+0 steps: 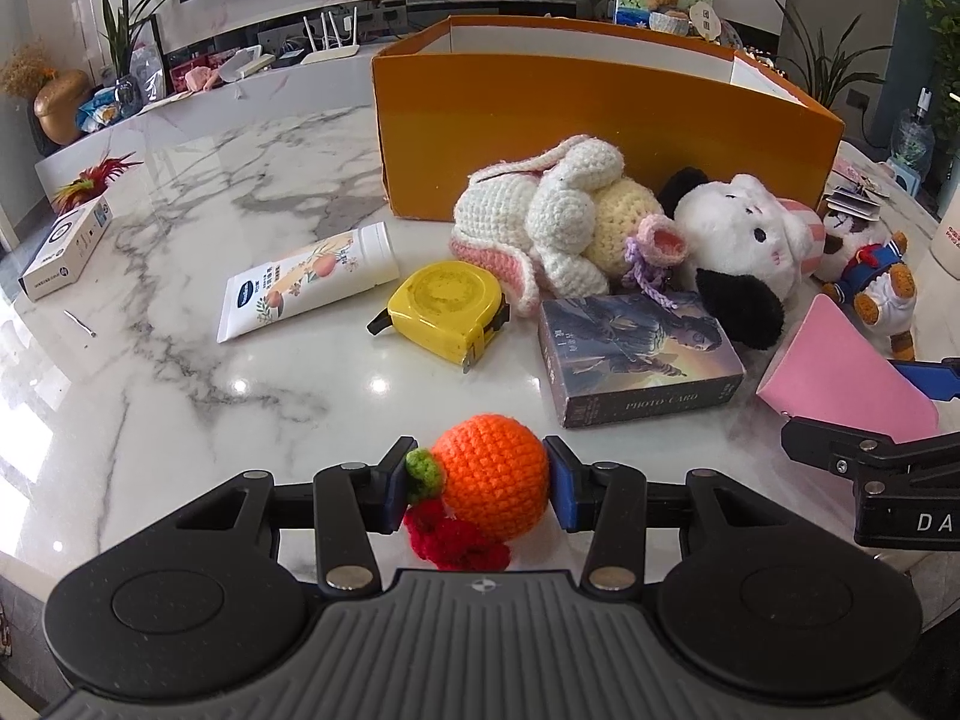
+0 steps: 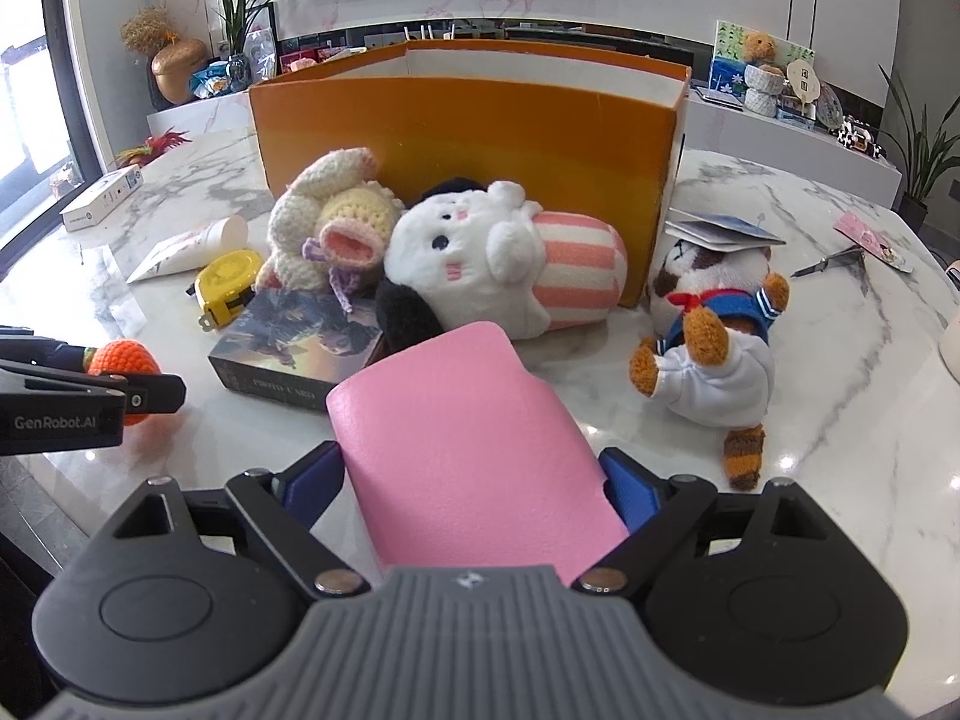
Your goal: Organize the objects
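Observation:
My left gripper [image 1: 477, 456] is shut on a crocheted orange [image 1: 489, 474] with a green leaf and a red tassel, held just above the marble table [image 1: 180, 372] near its front edge. My right gripper [image 2: 471, 462] is shut on a pink leather pouch [image 2: 462, 432], whose free end sticks forward and upward. The two grippers are side by side; the left one's fingers [image 2: 138, 399] and the orange [image 2: 123, 357] show at the left edge of the right wrist view. An open orange cardboard box [image 2: 468, 138] stands upright behind the toys.
Against the box lie a crocheted bunny [image 1: 540, 216], a white plush [image 1: 744, 234] and a sailor-suited plush [image 2: 714, 354]. In front lie a photo-card box [image 1: 636, 354], a yellow tape measure [image 1: 444, 306] and a cream tube [image 1: 306, 282]. A white carton [image 1: 66, 246] sits far left.

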Tool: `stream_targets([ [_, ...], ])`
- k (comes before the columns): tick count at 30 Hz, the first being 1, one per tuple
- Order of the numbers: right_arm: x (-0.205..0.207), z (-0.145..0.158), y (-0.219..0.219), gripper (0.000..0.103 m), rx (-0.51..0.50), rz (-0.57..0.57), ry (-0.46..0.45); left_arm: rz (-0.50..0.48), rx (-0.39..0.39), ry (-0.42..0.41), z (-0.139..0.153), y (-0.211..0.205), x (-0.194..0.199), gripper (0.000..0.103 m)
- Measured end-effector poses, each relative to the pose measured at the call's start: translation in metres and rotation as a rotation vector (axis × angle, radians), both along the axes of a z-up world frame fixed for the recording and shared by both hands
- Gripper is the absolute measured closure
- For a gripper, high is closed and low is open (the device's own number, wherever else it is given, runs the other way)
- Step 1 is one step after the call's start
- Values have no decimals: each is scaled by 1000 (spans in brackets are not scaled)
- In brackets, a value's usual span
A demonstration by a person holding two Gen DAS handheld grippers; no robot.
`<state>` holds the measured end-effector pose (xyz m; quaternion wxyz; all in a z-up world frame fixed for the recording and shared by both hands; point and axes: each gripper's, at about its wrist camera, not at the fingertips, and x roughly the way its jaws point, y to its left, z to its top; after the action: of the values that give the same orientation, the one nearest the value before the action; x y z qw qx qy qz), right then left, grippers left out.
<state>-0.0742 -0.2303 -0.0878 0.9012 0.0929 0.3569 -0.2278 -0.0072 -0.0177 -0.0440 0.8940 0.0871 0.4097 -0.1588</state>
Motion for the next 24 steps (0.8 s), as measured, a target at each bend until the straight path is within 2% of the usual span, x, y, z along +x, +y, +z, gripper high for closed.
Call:
stream_targets([
  [18, -4, 20, 9, 12, -6, 44, -79, -5, -9, -31, 13, -8, 0, 51],
  [24, -8, 32, 9, 12, -8, 50, -125, -10, -23, -70, 26, -14, -3, 51],
])
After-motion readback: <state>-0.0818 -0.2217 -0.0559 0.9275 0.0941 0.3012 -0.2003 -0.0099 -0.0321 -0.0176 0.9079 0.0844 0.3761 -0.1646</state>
